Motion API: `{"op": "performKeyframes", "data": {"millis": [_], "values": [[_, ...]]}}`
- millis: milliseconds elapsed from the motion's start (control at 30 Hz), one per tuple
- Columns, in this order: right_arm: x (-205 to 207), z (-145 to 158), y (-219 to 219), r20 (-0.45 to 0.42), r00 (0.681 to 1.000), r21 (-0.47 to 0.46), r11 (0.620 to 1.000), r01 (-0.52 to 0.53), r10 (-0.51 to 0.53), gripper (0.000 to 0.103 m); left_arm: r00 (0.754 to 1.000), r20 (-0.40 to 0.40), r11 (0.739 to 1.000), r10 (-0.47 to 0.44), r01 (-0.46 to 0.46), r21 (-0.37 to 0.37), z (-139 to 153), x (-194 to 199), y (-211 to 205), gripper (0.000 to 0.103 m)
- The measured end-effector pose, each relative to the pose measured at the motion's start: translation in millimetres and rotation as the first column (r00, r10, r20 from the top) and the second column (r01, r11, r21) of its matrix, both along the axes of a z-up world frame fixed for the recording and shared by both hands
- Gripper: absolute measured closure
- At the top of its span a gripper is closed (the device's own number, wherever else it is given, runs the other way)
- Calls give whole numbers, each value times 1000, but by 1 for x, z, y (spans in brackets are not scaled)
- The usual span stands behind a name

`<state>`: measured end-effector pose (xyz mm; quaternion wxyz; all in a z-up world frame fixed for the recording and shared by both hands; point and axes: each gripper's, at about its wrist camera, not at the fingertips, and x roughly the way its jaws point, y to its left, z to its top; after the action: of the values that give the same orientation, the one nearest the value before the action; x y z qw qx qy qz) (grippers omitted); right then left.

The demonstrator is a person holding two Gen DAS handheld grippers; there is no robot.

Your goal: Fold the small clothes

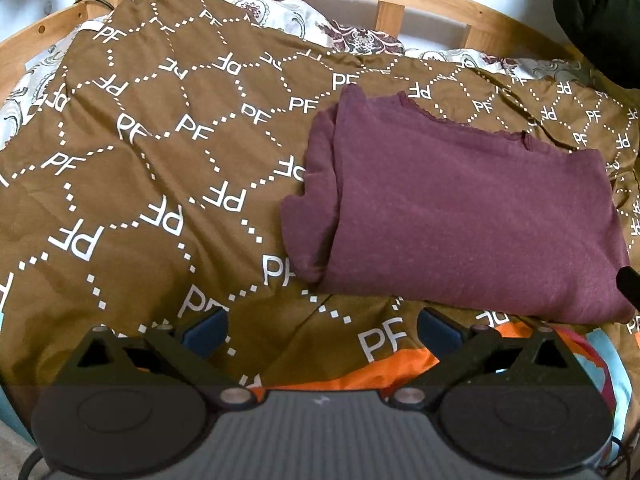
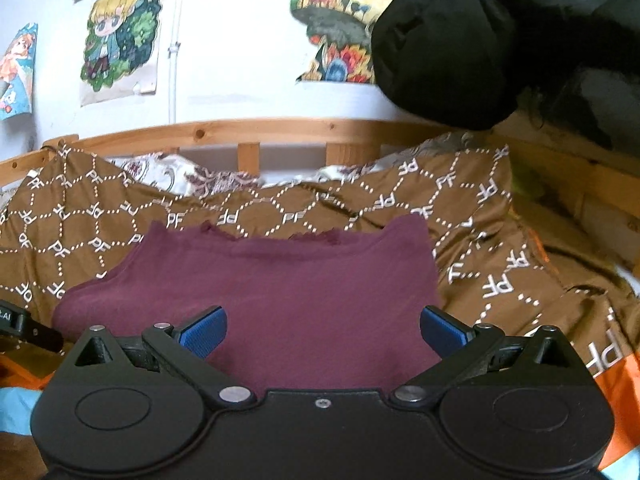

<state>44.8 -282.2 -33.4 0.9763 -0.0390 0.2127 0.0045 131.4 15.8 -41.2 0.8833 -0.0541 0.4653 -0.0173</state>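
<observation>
A maroon top lies partly folded on a brown bedspread printed with white "PF" letters; its left side is folded inward and its lace neckline faces the headboard. My left gripper is open and empty, over the bedspread just left of and in front of the top's near edge. My right gripper is open and empty, its blue pads spread just above the near part of the top. The tip of the left gripper shows at the left edge of the right wrist view.
A wooden slatted headboard runs along the far side with a patterned pillow against it. A black padded bundle hangs at the upper right. Orange and light blue fabric lies at the near edge. Posters cover the wall.
</observation>
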Motion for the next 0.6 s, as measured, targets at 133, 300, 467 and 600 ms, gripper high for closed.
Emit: {"op": "performKeyframes", "data": {"millis": [133,300,467,600], "values": [[1,-4,5,-18,1000,-19,1000,-13,13,1,1000,0,1000,2,-2,-7,0,2,1,1],[3,-5,7,-18,1000,-14,1000,-23,23,1,999,21,998,33,-32,-56,3,4,6,1],[9,-10,11,-26,999,0,1000,-28,28,1,997,52,995,65,-61,-80,0,15,9,1],[17,-15,17,-29,999,27,999,-22,23,1,983,88,983,164,-155,-102,-3,31,18,1]]}}
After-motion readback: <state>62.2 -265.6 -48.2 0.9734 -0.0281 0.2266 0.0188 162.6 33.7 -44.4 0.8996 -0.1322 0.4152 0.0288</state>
